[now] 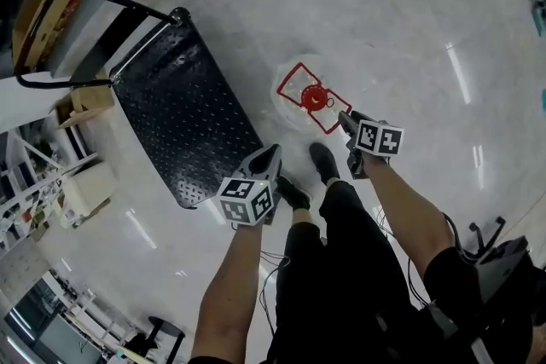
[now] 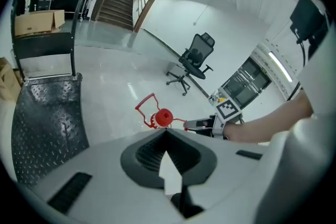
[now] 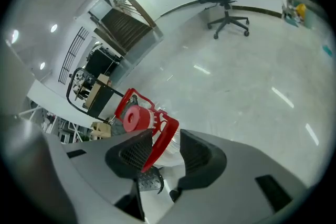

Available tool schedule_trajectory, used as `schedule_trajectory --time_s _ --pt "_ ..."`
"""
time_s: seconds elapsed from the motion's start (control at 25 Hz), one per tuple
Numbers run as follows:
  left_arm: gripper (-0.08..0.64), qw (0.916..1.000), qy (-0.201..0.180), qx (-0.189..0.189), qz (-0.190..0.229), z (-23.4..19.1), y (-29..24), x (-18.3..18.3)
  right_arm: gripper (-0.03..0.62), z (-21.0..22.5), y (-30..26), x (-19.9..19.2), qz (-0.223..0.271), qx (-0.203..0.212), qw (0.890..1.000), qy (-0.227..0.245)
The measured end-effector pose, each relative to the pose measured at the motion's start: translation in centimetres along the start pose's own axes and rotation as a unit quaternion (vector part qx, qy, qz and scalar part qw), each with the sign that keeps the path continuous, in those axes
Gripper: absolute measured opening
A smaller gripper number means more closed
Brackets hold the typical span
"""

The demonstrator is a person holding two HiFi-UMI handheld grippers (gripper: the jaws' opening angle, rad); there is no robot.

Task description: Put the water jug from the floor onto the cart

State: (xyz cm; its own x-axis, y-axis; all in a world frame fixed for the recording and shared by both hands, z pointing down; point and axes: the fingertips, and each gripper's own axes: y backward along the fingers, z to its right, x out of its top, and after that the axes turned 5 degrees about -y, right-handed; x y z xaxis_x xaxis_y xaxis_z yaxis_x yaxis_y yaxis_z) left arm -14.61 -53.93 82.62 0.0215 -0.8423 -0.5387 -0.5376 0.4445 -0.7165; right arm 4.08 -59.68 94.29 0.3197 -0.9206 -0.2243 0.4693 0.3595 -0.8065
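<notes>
One clear, red-capped water jug [image 1: 311, 98] is pictured on the glossy floor [image 1: 409, 55] near the black metal cart [image 1: 183, 111]. Its red handle [image 3: 163, 136] is straddled by the parted right tongs [image 3: 167, 152], seemingly for lifting. The left tongs [image 2: 167, 134] are held together, empty.

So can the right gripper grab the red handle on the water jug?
Probably yes. The water jug's red handle sits between the right gripper's open jaws, and nothing blocks it. Closing them should catch it.
</notes>
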Motion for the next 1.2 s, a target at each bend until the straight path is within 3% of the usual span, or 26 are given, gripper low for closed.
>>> schedule_trajectory --time_s 0.12,0.4,0.68,0.92,1.2 --pt "-0.009 1.0 -0.002 -0.002 -0.003 0.1 0.2 -0.7 0.153 0.2 -1.2 -0.3 0.003 0.014 0.999 -0.035" --pt "-0.009 0.9997 0.02 0.006 0.009 0.2 1.4 -1.7 0.121 0.6 -2.2 0.3 0.005 0.012 0.999 -0.045" --pt "-0.009 0.9988 0.03 0.011 0.038 1.3 3.8 -0.4 0.087 -0.4 -1.1 2.0 0.015 0.027 0.996 -0.085" --pt "-0.009 0.9925 0.049 0.049 0.1 0.6 9.1 1.8 0.087 -4.3 -0.5 2.8 -0.013 0.042 0.999 -0.03" --pt "-0.009 0.9754 0.072 0.089 0.188 -0.9 18.1 4.1 0.089 -14.1 3.1 2.9 -0.038 0.102 0.993 0.05"
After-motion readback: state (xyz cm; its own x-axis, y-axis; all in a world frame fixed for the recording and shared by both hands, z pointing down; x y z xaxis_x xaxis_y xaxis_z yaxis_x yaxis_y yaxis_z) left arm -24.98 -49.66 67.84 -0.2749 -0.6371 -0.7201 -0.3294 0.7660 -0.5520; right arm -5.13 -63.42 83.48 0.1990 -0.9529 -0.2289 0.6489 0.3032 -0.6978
